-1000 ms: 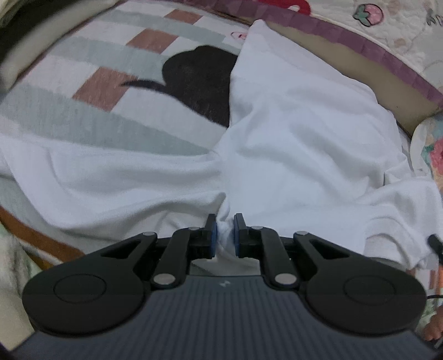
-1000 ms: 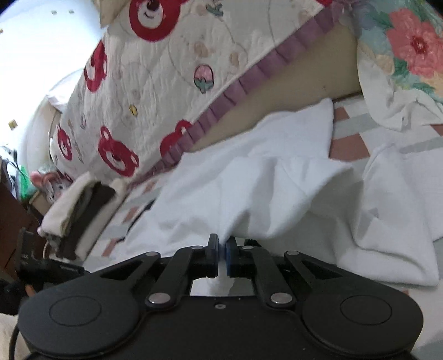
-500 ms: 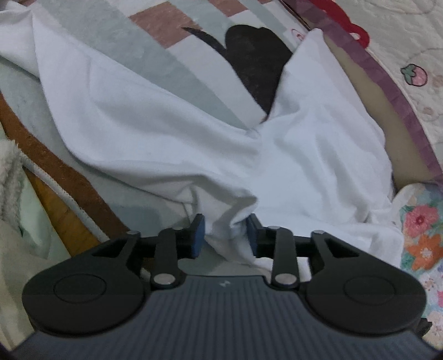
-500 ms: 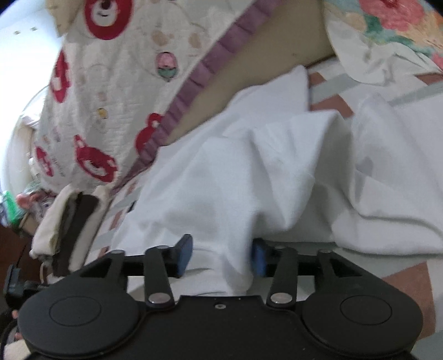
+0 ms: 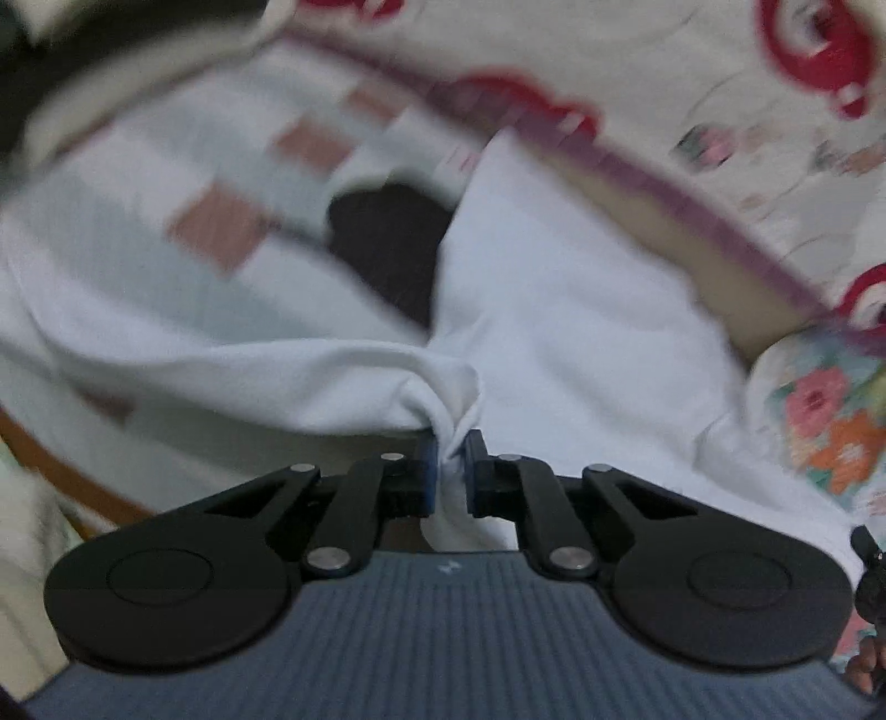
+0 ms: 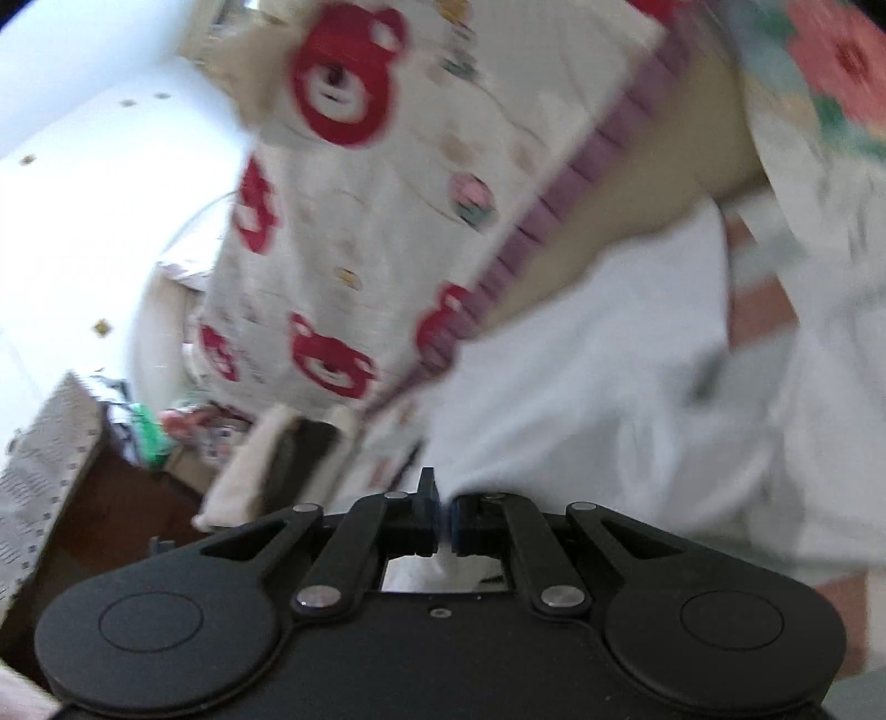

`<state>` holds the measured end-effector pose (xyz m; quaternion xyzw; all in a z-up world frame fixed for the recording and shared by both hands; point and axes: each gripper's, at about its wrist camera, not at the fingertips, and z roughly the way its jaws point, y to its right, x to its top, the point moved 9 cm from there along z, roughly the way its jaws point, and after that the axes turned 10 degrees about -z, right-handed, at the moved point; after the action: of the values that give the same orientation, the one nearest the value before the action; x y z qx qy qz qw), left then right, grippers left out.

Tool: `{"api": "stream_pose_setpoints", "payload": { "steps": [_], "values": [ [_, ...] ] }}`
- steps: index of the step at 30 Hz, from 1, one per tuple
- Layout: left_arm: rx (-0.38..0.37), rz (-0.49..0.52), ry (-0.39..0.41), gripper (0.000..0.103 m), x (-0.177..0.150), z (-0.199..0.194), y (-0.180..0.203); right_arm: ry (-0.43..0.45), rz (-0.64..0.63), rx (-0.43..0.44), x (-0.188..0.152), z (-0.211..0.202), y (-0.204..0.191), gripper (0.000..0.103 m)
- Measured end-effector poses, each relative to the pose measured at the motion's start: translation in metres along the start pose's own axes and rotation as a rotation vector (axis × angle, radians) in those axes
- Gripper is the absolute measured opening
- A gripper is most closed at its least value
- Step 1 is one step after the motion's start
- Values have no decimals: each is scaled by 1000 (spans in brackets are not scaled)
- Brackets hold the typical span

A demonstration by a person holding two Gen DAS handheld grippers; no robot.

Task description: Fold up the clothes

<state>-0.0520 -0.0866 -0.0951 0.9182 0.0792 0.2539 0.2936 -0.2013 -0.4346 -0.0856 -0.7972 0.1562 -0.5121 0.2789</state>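
- The white garment lies spread over a patterned bedspread and serves as the landmark here; both views are blurred.
- To the left of the garment in the left wrist view, the bedspread shows pale grey and brownish-pink blocks, and a dark patch sits just beside the garment's upper left edge.
- At the near edge of the garment, the left gripper has its jaws drawn together on a bunched twist of the white cloth, which rises in a small knot between the blue pads.
- Behind the garment runs a purple ruffled border of a cream quilt printed with red bears.
- To the right of the garment lies a floral pillow, touching or nearly touching the cloth's right edge.
- In the right wrist view, a stack of folded cream and dark items sits left of the garment, near the quilt's lower corner.
- The right gripper is clamped on another edge of the same white garment, the cloth pulled up taut from the pinch and fanning away to the right.
- Beyond the garment, the bear quilt stands propped up, its purple trim slanting toward the cloth's far side.
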Motion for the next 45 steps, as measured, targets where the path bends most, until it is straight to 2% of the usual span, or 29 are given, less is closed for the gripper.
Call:
{"api": "stream_pose_setpoints", "payload": {
  "steps": [3, 6, 7, 8, 11, 13, 14, 17, 20, 25, 26, 29, 32, 33, 34, 37, 39, 43, 45],
  "values": [
    [-92, 50, 79, 8, 14, -56, 29, 32, -52, -19, 30, -35, -28, 6],
    [-85, 120, 137, 7, 7, -104, 34, 42, -36, 45, 36, -64, -56, 6],
    [-63, 122, 129, 6, 0, -109, 26, 1, -11, 48, 22, -66, -58, 6],
    [-41, 118, 113, 6, -7, -111, 17, -41, 15, 49, 7, -67, -60, 6],
    [46, 75, 36, 6, -29, -96, -23, -237, 117, -24, -66, -57, -48, 6],
    [92, 25, -15, 6, -37, -81, -47, -301, 219, -23, -105, -51, -38, 6],
    [99, -8, -35, 6, -38, -75, -56, -303, 274, -6, -114, -49, -35, 6],
    [95, -39, -49, 6, -33, -68, -61, -255, 331, 59, -108, -49, -40, 6],
    [119, 3, -50, 7, -32, -66, -55, -227, 257, 111, -89, -52, -59, 7],
    [218, 11, -81, 8, -37, -68, -65, -361, 248, 106, -124, -43, -63, 6],
    [226, 15, -79, 8, -36, -73, -64, -387, 246, 104, -131, -42, -64, 7],
    [222, 69, -43, 9, -28, -91, -44, -389, 262, 92, -138, -42, -63, 7],
    [194, 220, 11, 18, -17, -101, 8, -387, 220, 78, -137, -44, -62, 7],
    [167, 281, 2, 25, -21, -99, 29, -399, 184, 65, -139, -43, -63, 7],
    [135, 343, -17, 31, -27, -95, 50, -418, 131, 45, -141, -40, -67, 7],
    [16, 457, -179, 37, -67, -73, 92, -446, -43, -12, -140, -39, -83, 7],
    [51, 483, -236, 37, -80, -59, 87, -449, -177, -56, -135, -43, -94, 7],
    [166, 518, -340, 38, -101, -34, 62, -363, -80, 27, -118, -60, -89, 7],
    [166, 471, -393, 39, -106, -34, 48, -414, -68, 5, -129, -59, -73, 7]
  ]
}}
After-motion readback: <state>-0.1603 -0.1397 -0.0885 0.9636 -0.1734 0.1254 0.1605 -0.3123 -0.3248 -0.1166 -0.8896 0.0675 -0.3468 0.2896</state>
